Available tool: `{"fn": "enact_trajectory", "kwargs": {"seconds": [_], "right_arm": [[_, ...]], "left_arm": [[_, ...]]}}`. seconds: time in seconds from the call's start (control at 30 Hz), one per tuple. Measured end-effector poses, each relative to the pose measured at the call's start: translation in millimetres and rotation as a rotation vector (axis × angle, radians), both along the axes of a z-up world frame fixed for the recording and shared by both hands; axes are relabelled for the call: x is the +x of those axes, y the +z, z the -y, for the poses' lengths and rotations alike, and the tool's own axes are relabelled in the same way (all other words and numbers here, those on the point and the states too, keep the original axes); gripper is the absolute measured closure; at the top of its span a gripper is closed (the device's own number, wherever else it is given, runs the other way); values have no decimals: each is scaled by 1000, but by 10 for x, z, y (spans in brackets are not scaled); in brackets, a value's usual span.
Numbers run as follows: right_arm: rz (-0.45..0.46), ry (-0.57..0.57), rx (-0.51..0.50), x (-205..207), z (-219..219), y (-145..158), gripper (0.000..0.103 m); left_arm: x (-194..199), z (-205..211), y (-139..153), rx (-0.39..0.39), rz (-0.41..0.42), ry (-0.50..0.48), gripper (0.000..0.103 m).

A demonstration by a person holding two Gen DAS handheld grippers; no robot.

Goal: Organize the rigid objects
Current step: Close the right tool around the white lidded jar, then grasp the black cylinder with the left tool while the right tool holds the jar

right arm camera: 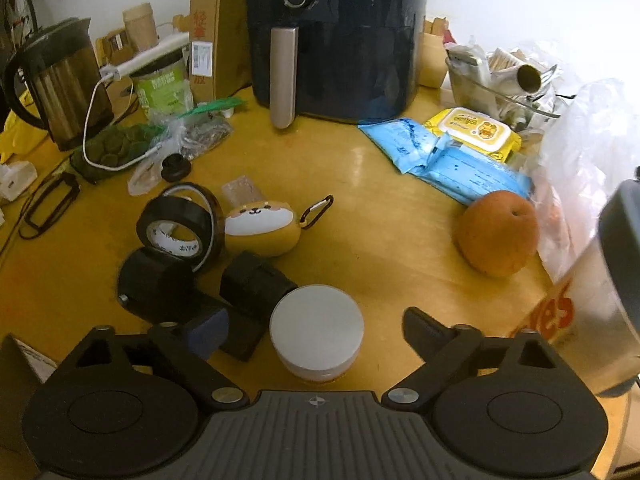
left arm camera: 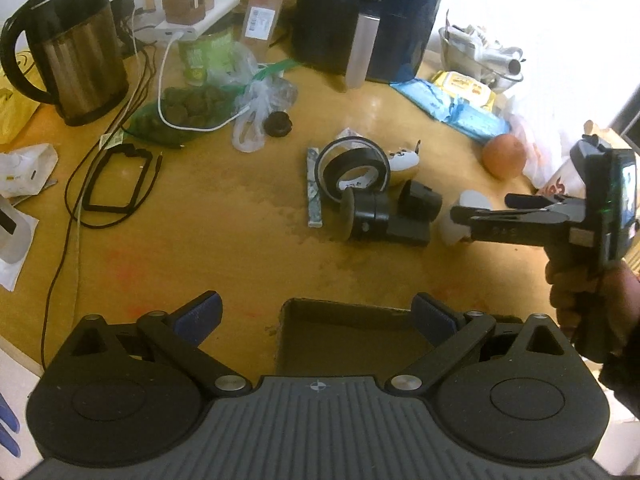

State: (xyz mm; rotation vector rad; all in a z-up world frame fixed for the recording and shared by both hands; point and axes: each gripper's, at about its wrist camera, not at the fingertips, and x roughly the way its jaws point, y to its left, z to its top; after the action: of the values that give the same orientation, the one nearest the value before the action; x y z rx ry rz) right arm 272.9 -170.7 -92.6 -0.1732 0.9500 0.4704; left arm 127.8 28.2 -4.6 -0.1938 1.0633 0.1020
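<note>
A white-lidded round jar (right arm camera: 317, 330) stands on the wooden table between the open fingers of my right gripper (right arm camera: 316, 330); no contact shows. Left of it lie a black plastic part (right arm camera: 192, 292), black tape rolls (right arm camera: 180, 228) and a dog-shaped case with a carabiner (right arm camera: 262, 226). In the left wrist view the same cluster (left arm camera: 374, 196) lies mid-table, with the right gripper (left arm camera: 460, 216) at the jar (left arm camera: 460, 220). My left gripper (left arm camera: 316, 316) is open and empty above an open cardboard box (left arm camera: 352, 340) at the near edge.
A black air fryer (right arm camera: 340, 36) stands at the back, a kettle (right arm camera: 52, 84) at the left. An orange (right arm camera: 496, 232), blue and yellow wipe packs (right arm camera: 464, 148) and a plastic bag (right arm camera: 584, 184) are at the right. Cables and a black frame (left arm camera: 116, 180) lie left.
</note>
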Motion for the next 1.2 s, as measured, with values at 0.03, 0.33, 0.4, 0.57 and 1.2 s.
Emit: {"fn": "enact_trajectory", "kwargs": {"seconds": [0.03,0.33,0.4,0.57,1.2], "right_arm": [[0,1,1,3,-10,-21,10],[-10,-22,-30,1,-72,-213,38],[-13,-47,-30,-6,-61,-241,46],[-14,-86,-36,-20,-70,-232,46],[34,-161,12,-463,297,431,46]], "left_arm": [[-2,0,3,-2,0,4,0],[6,-66,-15,-16,15,2,0],[24,-77,-26,-22,23,-17,0],[79,-59,-31,-25,40,-79,0],[336,-19,-94,-27,102,-199,0]]}}
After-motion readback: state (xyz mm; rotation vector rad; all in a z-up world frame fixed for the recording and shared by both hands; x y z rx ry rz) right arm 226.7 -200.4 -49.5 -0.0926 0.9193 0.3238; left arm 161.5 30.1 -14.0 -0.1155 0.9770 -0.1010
